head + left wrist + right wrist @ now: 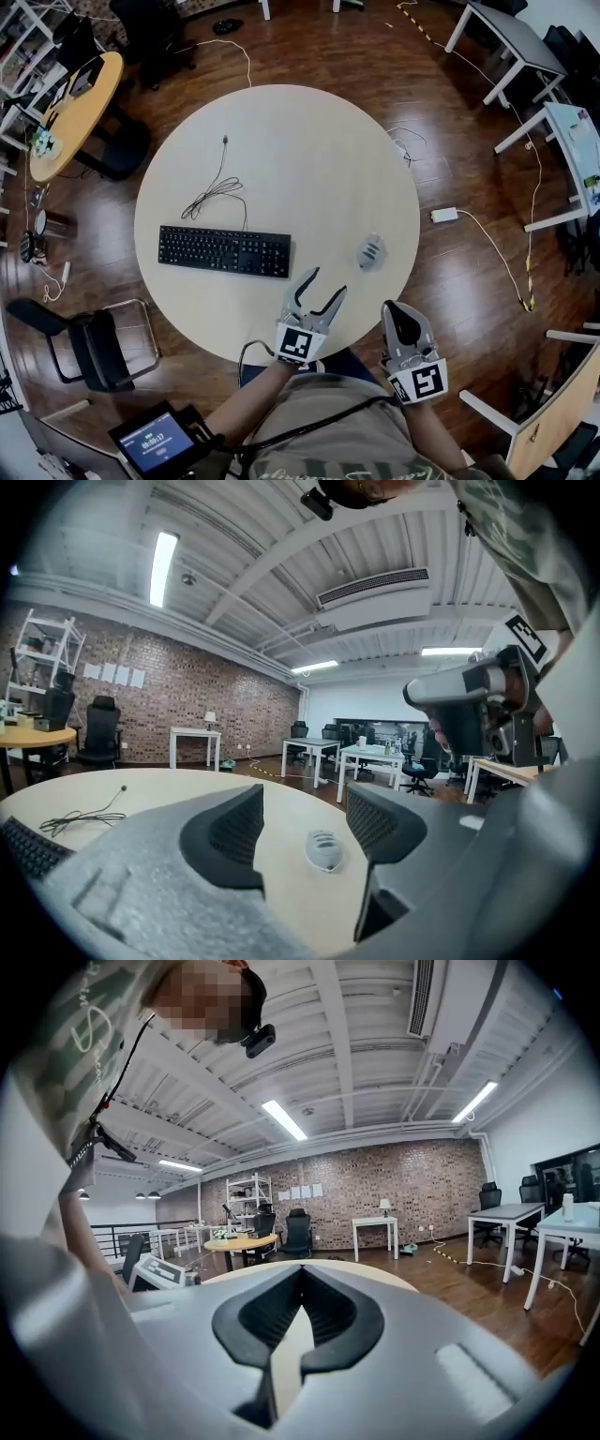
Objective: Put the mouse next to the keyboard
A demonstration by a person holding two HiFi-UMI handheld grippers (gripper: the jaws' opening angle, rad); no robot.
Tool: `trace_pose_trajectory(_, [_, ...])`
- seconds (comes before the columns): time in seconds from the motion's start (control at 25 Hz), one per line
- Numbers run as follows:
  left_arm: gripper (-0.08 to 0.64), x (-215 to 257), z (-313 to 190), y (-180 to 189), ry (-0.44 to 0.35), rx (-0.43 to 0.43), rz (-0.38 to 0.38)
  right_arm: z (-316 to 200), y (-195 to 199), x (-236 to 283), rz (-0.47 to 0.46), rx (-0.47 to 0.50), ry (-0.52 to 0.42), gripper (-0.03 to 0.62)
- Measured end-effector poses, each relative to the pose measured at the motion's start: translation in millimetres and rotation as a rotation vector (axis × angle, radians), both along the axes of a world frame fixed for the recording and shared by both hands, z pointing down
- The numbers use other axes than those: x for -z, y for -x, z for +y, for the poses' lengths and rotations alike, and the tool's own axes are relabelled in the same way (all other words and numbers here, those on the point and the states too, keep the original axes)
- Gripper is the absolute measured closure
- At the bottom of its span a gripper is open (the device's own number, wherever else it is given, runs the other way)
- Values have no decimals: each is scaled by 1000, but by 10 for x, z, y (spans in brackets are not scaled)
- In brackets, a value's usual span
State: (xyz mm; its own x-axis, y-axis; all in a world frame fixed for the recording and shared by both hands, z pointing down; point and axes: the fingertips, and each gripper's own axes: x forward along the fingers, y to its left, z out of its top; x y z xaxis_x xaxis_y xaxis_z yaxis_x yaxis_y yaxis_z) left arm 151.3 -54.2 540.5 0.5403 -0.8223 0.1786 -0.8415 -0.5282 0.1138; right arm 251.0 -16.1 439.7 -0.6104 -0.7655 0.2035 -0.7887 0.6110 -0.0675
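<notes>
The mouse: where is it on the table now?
In the head view the mouse lies on the round table, right of the keyboard and apart from it, just beyond the open left gripper.

I log a dark wooden floor [375, 56]; a round white table [309, 141] stands at centre; a smaller yellow round table [94, 103] sits to the upper left; a black chair [94, 347] stands near the white table's lower left edge; a grey-topped desk [520, 33] on white legs occupies the upper right; a white power adapter [443, 215] lies on the floor with its cable trailing. I note a brick wall [187, 705]; white shelving [42, 658] stands against it; overhead I record a ceiling vent [373, 588], white beams [347, 1044] and a lit strip light [161, 569].
</notes>
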Motion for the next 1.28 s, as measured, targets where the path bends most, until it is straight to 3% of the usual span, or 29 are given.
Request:
trace_pose_trajectory(0.72, [278, 600, 645, 1888, -15, 321, 53, -82, 1107, 108, 6, 151, -34, 590])
trace_pose_trajectory(1.0, [278, 692, 792, 2631, 3, 380, 68, -121, 1575, 267, 90, 76, -99, 589])
trace_pose_trajectory(1.28, [279, 914, 867, 3273, -48, 411, 69, 54, 2302, 426, 106, 108, -161, 589])
